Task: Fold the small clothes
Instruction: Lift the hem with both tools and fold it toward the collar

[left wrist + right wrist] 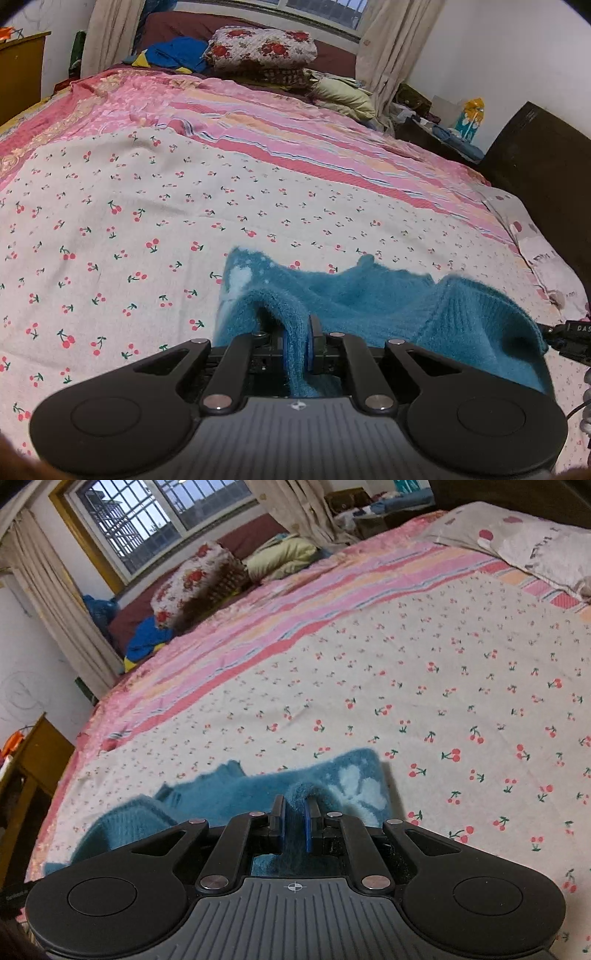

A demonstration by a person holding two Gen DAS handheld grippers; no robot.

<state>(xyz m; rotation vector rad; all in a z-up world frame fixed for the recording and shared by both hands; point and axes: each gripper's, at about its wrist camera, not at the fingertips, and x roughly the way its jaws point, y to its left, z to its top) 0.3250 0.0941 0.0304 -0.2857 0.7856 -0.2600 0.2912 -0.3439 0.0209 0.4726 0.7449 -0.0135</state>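
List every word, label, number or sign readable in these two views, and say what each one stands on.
"DAS": white letters, cut off at the frame edge, on a black device at the right of the left wrist view.
Dark lettering on the pale pillow: too blurred and distorted to read.
Faint text on a dark object at the lower left edge of the right wrist view: too small to read.
Cross-hair mark, no words, on the right gripper's grey body.

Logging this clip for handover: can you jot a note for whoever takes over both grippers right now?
Left gripper: shut on the teal sweater.
Right gripper: shut on the same sweater, at its other side, near a pale flower patch.
Sweater hangs between the two, over the cherry-print sheet.
Done: picked up by both sides.
Left: lay it flat, fold it.
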